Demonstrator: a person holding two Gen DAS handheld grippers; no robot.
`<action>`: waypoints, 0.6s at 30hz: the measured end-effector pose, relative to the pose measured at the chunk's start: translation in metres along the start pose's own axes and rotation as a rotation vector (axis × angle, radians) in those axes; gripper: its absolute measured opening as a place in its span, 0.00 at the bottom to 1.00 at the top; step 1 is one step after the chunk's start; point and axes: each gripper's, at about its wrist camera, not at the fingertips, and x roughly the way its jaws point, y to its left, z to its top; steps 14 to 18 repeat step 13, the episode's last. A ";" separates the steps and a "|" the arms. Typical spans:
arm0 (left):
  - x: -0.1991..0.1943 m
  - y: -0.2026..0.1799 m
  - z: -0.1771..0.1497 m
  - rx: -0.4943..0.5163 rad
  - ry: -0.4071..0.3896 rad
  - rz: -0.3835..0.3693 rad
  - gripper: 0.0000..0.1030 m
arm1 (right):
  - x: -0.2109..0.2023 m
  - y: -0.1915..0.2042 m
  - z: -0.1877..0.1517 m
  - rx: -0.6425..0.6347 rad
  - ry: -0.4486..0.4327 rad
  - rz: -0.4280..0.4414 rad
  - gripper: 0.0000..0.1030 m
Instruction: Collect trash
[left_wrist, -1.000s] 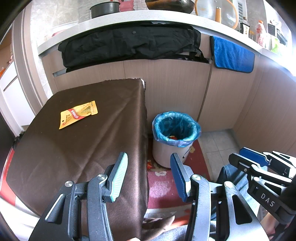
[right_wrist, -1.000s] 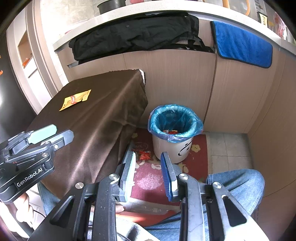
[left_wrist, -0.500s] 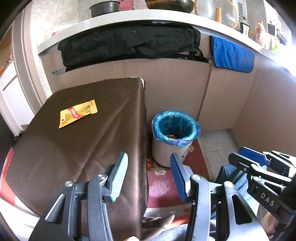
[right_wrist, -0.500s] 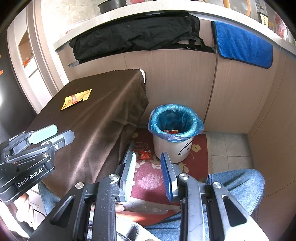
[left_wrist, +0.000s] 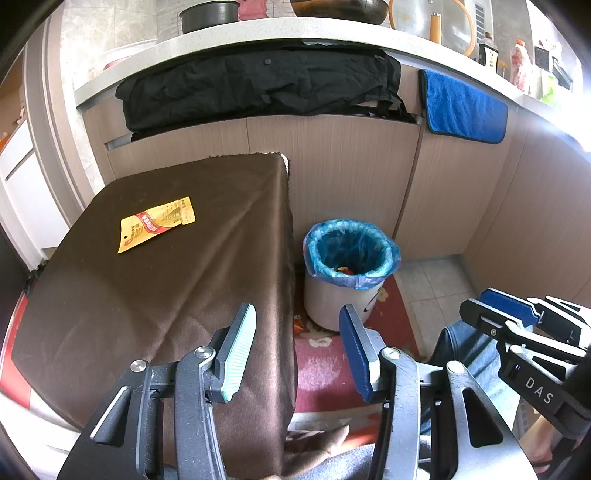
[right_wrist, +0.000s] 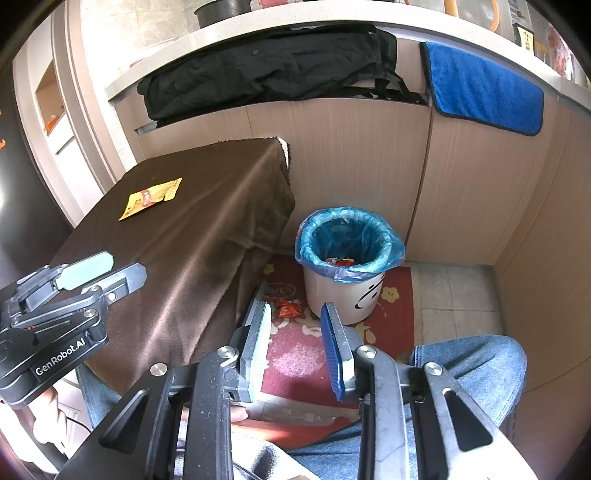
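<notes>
A yellow and red snack wrapper (left_wrist: 157, 223) lies flat on the brown cloth-covered table (left_wrist: 147, 295); it also shows in the right wrist view (right_wrist: 151, 197). A white bin with a blue liner (left_wrist: 351, 254) stands on the floor right of the table, with wrappers inside; it also shows in the right wrist view (right_wrist: 349, 243). A small red wrapper (right_wrist: 288, 308) lies on the red mat beside the bin. My left gripper (left_wrist: 299, 328) is open and empty over the table's near right edge. My right gripper (right_wrist: 295, 321) is open and empty above the mat.
Wooden cabinets (left_wrist: 351, 177) stand behind the table and bin, with a black cloth (left_wrist: 258, 88) and a blue towel (left_wrist: 465, 107) hanging from the counter. A red floor mat (right_wrist: 332, 339) lies under the bin. The person's jeans-clad leg (right_wrist: 469, 362) is at lower right.
Both grippers have barely moved; the views have shifted very slightly. Both stay open and empty.
</notes>
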 end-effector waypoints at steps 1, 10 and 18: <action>-0.001 -0.001 -0.001 -0.002 0.000 0.001 0.47 | 0.000 -0.001 0.000 0.002 -0.001 0.000 0.27; -0.003 0.004 -0.005 -0.008 0.003 0.000 0.47 | -0.001 -0.003 0.000 0.008 -0.002 -0.001 0.27; -0.002 0.007 -0.004 -0.017 0.003 0.019 0.47 | -0.001 -0.002 -0.001 0.010 -0.002 -0.002 0.27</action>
